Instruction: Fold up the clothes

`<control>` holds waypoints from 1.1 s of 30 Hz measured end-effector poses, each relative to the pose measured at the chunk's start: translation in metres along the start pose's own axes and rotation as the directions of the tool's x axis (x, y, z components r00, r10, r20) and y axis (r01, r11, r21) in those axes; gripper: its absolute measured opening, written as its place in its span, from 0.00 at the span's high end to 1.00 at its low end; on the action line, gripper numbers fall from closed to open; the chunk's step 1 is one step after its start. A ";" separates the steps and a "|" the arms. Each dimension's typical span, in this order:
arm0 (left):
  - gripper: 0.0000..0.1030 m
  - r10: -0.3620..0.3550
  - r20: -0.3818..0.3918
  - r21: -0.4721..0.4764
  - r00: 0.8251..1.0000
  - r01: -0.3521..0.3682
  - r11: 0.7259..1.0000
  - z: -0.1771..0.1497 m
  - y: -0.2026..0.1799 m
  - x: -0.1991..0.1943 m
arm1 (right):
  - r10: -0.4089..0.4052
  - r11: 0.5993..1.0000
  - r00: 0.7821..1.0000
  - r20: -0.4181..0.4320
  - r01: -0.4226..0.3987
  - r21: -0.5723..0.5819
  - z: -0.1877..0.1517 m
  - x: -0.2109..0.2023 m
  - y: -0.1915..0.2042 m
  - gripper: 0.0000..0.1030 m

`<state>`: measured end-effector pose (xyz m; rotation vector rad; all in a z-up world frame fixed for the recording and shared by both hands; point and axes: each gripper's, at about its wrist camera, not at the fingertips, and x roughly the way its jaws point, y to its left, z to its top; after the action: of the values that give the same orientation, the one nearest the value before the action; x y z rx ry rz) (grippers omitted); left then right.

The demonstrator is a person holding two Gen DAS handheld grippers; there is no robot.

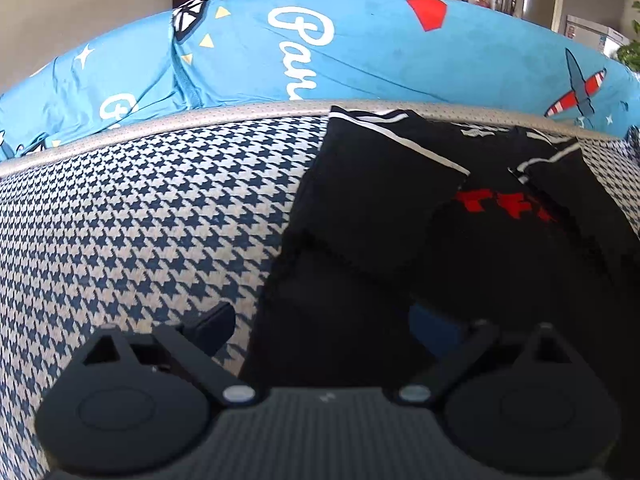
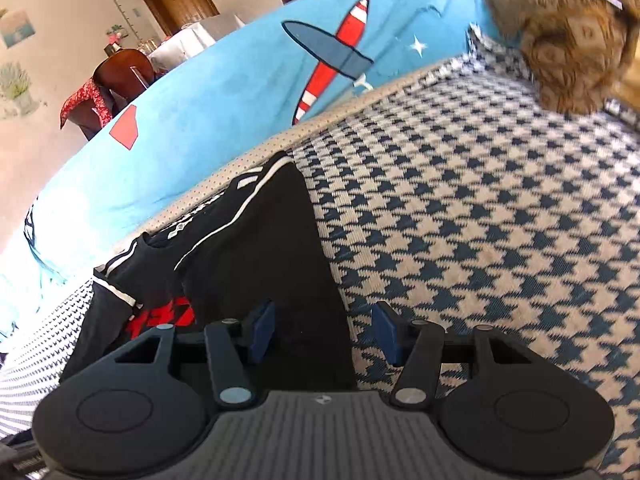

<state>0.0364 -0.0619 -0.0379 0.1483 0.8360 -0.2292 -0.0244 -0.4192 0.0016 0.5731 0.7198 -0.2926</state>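
Note:
A black garment (image 1: 400, 216) with white stripes and red lettering lies on the houndstooth surface (image 1: 140, 220), its sleeves folded inward. My left gripper (image 1: 324, 328) is open at its near left edge, and the cloth's edge runs between the spread fingers. The blue pad (image 1: 434, 330) of the right finger shows against the black cloth. In the right wrist view, the same garment (image 2: 256, 240) stretches away to the left. My right gripper (image 2: 324, 332) is open over its near right edge, one blue pad (image 2: 262, 332) over cloth and the other over the houndstooth surface (image 2: 480, 220).
A bright blue cover (image 1: 360, 52) printed with planes and white lettering rises behind the grey piped edge (image 1: 160, 128). A brown patterned cushion (image 2: 560, 32) sits at the far right. Chairs (image 2: 124, 68) and a table stand in the room beyond.

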 end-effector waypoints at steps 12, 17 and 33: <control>0.01 -0.023 -0.019 -0.008 1.000 0.023 1.000 0.002 0.001 0.003 | 0.017 1.000 1.000 -0.005 -0.017 -0.024 0.003 0.017 0.004 0.63; 0.00 -0.031 -0.028 -0.006 0.999 0.030 1.000 0.003 0.000 0.005 | 0.013 0.999 1.000 0.000 -0.013 -0.032 0.003 0.020 0.007 0.76; 0.00 -0.034 -0.042 0.004 0.999 0.034 0.999 0.002 0.000 0.007 | 0.022 1.000 1.000 0.004 -0.022 0.000 0.001 0.023 0.007 0.84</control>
<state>0.0428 -0.0632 -0.0419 0.1435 0.8802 -0.2608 -0.0047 -0.4152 -0.0108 0.5805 0.7088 -0.2732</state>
